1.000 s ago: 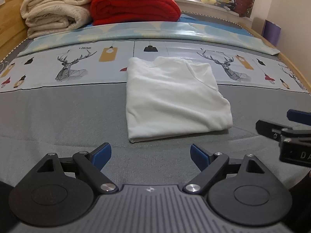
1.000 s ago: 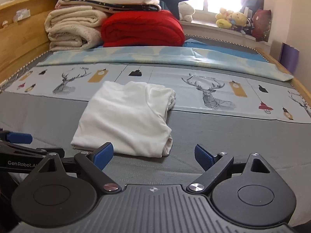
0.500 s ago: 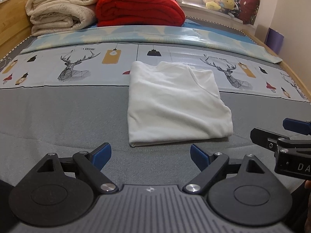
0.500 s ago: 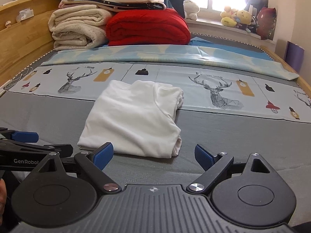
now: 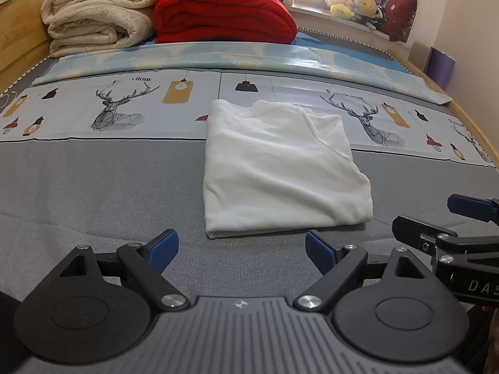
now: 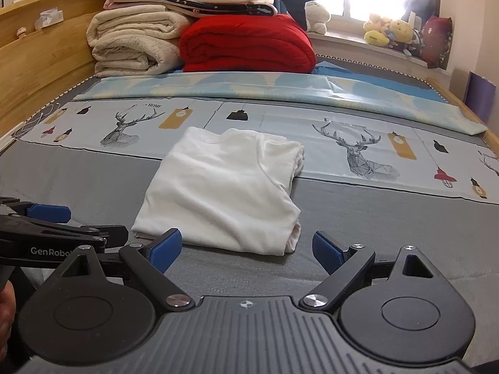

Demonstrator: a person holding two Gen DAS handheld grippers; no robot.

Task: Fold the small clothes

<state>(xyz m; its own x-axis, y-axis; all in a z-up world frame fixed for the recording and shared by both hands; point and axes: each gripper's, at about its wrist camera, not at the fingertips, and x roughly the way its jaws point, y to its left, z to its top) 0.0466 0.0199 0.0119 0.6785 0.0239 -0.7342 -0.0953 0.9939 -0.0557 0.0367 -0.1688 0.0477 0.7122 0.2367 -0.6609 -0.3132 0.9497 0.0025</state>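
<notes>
**Folded white garment on the bed, both grippers spread**

Grey mattress fabric (image 5: 93,193) covers the near part of a wooden-framed bed, with a pale deer-print sheet (image 5: 124,109) across the middle. On their border lies a white, soft garment folded into a rectangle (image 5: 280,168) (image 6: 224,190). Just short of its near edge, the left gripper (image 5: 241,247) and right gripper (image 6: 246,249) hover side by side, blue-padded fingers wide apart and holding nothing. Behind, a rolled red blanket (image 6: 246,46) sits beside cream blankets (image 6: 134,43).
</notes>
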